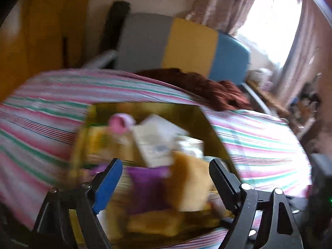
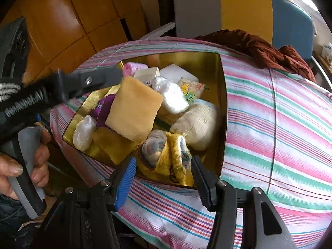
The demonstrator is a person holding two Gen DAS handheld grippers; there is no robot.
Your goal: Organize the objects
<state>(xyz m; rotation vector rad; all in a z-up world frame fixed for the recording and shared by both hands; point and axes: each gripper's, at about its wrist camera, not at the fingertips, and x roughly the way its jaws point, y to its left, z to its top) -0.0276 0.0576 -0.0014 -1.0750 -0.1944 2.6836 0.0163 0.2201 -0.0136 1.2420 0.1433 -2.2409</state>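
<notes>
A gold tin box (image 2: 223, 95) sits on a striped bedspread, full of small soft items. In the right wrist view my left gripper (image 2: 116, 75) reaches in from the left and holds a tan cloth pad (image 2: 134, 109) by its top edge above a purple cloth (image 2: 103, 109). In the blurred left wrist view the pad (image 1: 191, 182) hangs between the left gripper's fingers (image 1: 164, 170). My right gripper (image 2: 164, 166) is open and empty at the box's near edge, above yellow socks (image 2: 166, 155). A cream sock (image 2: 197, 122) and white bundles (image 2: 172, 95) lie in the box.
The striped bedspread (image 2: 280, 124) covers the bed around the box. A dark red cloth (image 2: 259, 49) lies at the back right before a grey, yellow and blue headboard (image 2: 244, 10). Wooden panels (image 2: 62, 20) stand at left. A window (image 1: 274, 25) with curtains is at right.
</notes>
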